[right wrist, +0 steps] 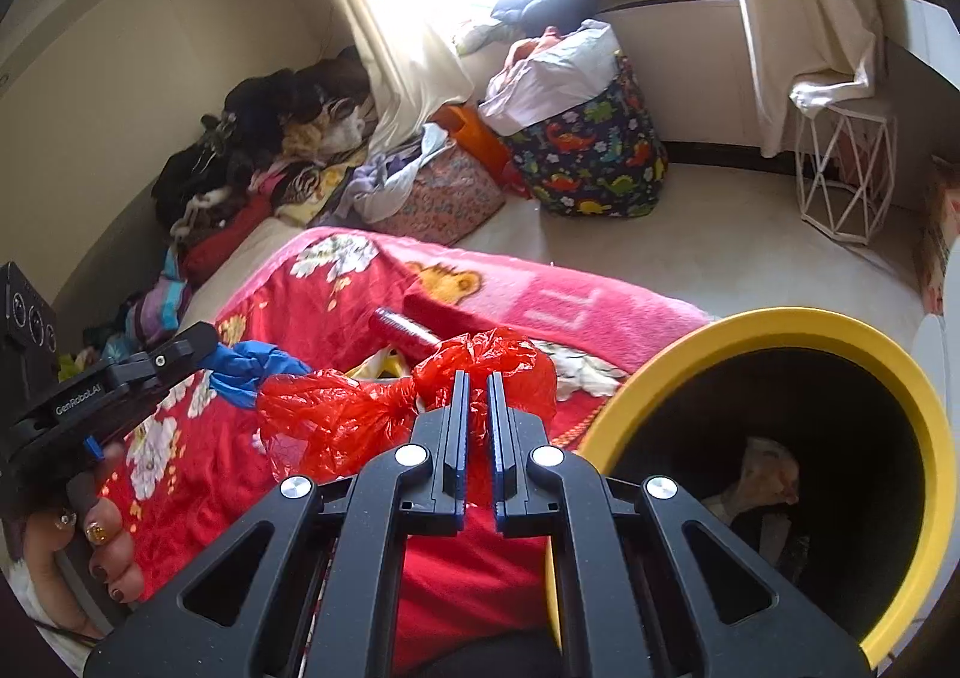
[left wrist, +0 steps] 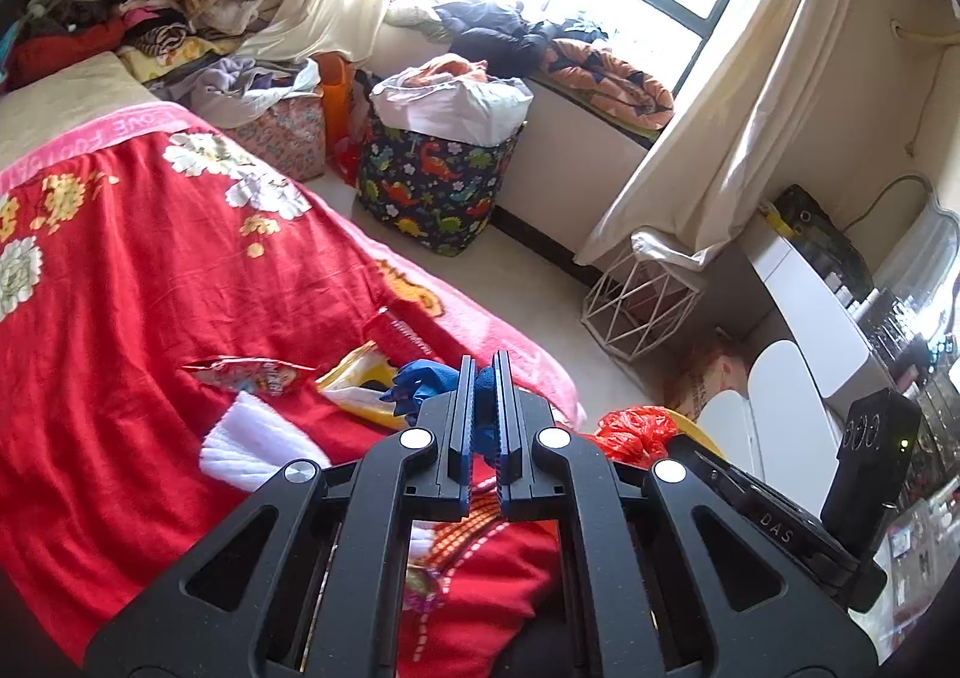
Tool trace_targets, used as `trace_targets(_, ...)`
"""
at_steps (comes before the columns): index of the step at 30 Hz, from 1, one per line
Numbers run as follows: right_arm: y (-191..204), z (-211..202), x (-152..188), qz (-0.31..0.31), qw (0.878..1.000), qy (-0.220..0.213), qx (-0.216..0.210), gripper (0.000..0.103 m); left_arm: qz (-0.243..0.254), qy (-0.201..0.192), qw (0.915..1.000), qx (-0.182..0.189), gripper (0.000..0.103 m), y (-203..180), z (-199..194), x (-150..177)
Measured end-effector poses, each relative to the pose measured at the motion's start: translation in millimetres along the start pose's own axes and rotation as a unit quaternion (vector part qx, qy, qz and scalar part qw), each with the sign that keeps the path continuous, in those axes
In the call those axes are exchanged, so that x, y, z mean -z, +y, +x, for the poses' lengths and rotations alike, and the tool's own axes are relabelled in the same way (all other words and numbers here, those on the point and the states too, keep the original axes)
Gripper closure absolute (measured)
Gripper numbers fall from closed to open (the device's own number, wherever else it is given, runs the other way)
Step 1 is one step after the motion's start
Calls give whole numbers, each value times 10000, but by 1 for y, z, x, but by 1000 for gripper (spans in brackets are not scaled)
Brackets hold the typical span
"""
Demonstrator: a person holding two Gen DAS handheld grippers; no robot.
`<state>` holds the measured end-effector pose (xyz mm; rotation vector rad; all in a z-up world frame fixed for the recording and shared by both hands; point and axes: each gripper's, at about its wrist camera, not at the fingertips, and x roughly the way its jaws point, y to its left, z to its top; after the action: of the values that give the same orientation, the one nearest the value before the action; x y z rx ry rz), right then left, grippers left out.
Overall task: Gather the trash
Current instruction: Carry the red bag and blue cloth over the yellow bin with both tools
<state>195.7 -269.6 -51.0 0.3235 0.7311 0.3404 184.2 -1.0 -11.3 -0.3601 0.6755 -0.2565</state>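
Keep left gripper (left wrist: 485, 372) clenched on blue wrapper (left wrist: 420, 381), right gripper (right wrist: 477, 387) on red bag (right wrist: 372, 414); release over yellow bin (right wrist: 780, 327).

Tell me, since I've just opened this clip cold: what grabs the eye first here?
The bright red floral blanket fills the left of both views, littered with wrappers. Up front, the right tool is shut on a crumpled red plastic bag, right beside the open yellow-rimmed bin with trash inside. The left tool pinches a blue glove above the bed.
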Motion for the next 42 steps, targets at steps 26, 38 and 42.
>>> trace_targets(26,-110,-82,9,942,9900,-579,876,97,542,260,9961,646,101,-89,29,17)
trace_targets(38,-151,-103,20,1336,9789,-699,1381,97,844,578,9902,950,101,-128,51,36)
trace_targets(42,-158,-107,24,1417,9762,-700,1483,97,974,732,9871,1042,101,-142,60,47)
